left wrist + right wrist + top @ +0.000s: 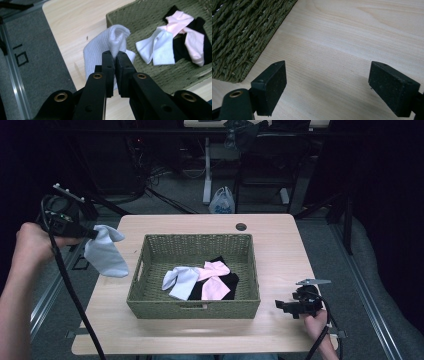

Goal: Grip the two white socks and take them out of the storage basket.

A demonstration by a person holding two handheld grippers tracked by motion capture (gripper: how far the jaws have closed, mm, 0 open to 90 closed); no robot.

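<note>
Dark surroundings with chair legs, cables and a white plastic bag on the floor are seen behind a light wooden desk. On the middle of the desk a green woven basket is placed. Inside the basket a white sock, a pink sock and a black sock are lying together, the pink one partly over the black one and touching the white one.

At the left edge of the desk the left tool is held up in the air by the left hand. Its jaws are pressed together on a second white sock, which is hanging down from them, outside the basket and just beside its left wall. In the left gripper view the left tool is seen clamped on a bunched fold of this hanging sock, above the desk edge, with the basket and the other socks beyond it.

Near the front right corner of the desk the right tool is held low by the right hand, pointing toward the basket but apart from it. In the right gripper view its jaws are seen wide apart, with nothing between them except the bare desk, and a corner of the basket is visible to the upper left.
</note>
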